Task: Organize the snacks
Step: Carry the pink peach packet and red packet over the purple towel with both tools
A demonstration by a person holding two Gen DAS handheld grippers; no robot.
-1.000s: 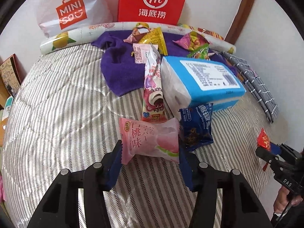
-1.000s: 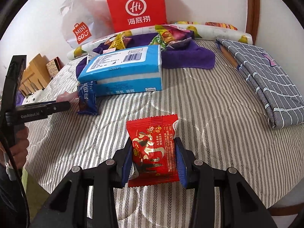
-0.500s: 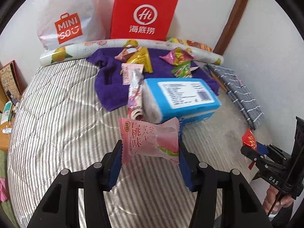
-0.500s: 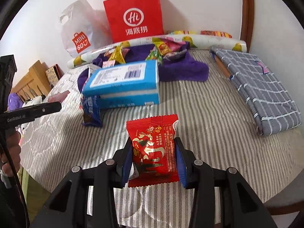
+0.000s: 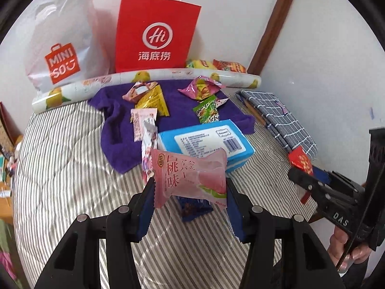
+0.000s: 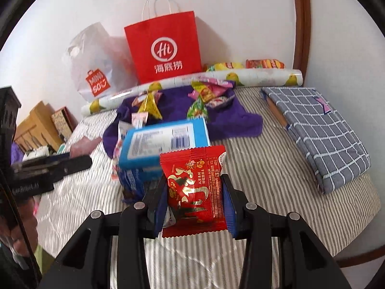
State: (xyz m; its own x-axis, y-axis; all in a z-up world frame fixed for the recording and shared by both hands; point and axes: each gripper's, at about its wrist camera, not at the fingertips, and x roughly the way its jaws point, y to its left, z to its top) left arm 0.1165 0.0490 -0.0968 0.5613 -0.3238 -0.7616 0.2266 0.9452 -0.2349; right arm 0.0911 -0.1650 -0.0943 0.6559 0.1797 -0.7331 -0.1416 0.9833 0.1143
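My left gripper [image 5: 190, 190] is shut on a pink peach-print snack packet [image 5: 190, 173], held above the striped bed. In the right wrist view my right gripper [image 6: 193, 192] is shut on a red snack packet [image 6: 193, 190], also lifted off the bed. The right gripper [image 5: 300, 172] with its red packet [image 5: 300, 161] shows at the right of the left wrist view. Several loose snacks [image 5: 204, 89] lie on a purple towel [image 5: 115, 125] at the back. A dark blue packet [image 5: 192, 208] lies on the bed under the pink one.
A blue tissue pack [image 5: 207, 142] lies mid-bed. A red paper bag [image 5: 156, 33] and a white plastic bag [image 5: 62, 43] stand against the wall behind a rolled fruit-print sheet [image 5: 144, 79]. A folded grey checked cloth [image 6: 320, 125] lies right. A person's hand [image 5: 346, 252] grips the right handle.
Both grippers have risen with their packets still held. The bed and the things on it look farther off, and more of the wall and the bags is in view.
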